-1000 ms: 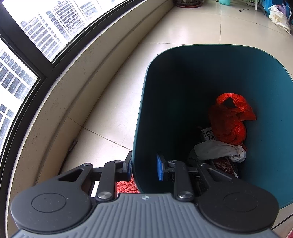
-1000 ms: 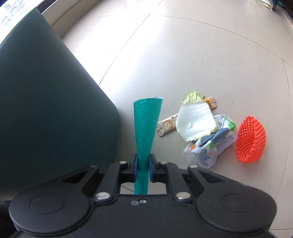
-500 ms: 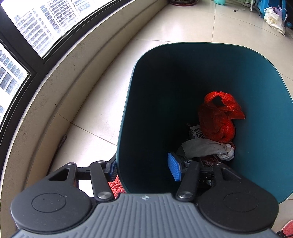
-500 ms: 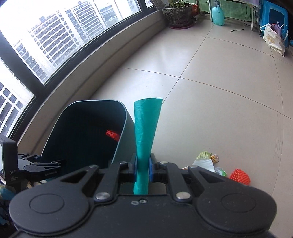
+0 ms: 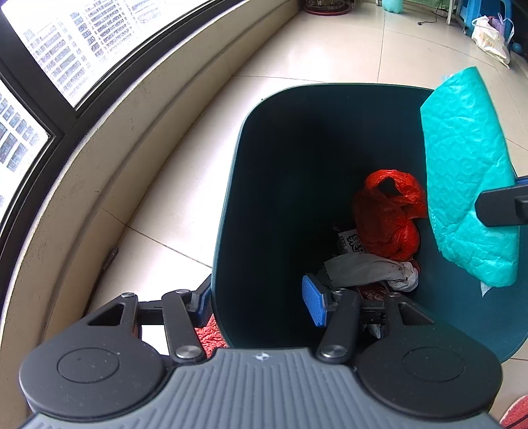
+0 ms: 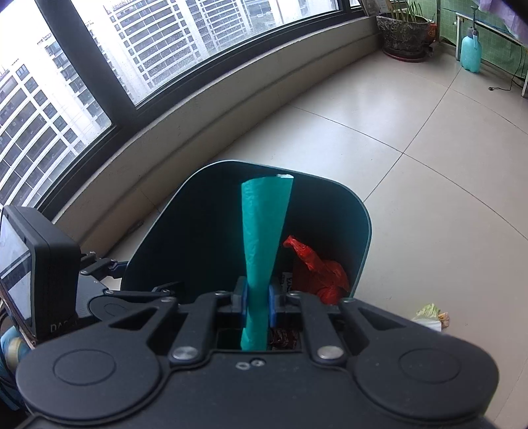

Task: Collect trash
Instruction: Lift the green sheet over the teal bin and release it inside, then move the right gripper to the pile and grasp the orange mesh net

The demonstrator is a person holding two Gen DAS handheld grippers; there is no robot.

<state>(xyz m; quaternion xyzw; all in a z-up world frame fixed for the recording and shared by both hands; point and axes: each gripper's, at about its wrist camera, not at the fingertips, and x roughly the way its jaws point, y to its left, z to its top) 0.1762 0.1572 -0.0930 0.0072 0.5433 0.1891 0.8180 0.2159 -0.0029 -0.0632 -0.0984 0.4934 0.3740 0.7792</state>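
Note:
A dark teal trash bin [image 5: 231, 204] stands on the tiled floor; it also shows in the right wrist view [image 6: 361, 227]. Inside lie a red plastic bag [image 5: 389, 214], grey-white crumpled paper [image 5: 366, 272] and printed wrappers. My left gripper [image 5: 257, 302] is open, its fingers straddling the bin's near wall, one finger outside and one inside. My right gripper [image 6: 255, 297] is shut on a teal bubble mailer [image 6: 264, 231] and holds it above the bin's opening. The mailer [image 5: 468, 171] hangs over the bin's right side in the left wrist view.
A curved window sill [image 5: 109, 138] and dark window frame run along the left. More trash [image 6: 429, 315] lies on the floor right of the bin. A plant pot [image 6: 404, 31] and a teal spray bottle [image 6: 472, 52] stand far back. A red textured item [image 5: 211, 336] lies by the bin's base.
My right gripper has carried the teal mailer from beside the floor trash up and over the bin's opening. My left gripper has opened wider around the bin's wall.

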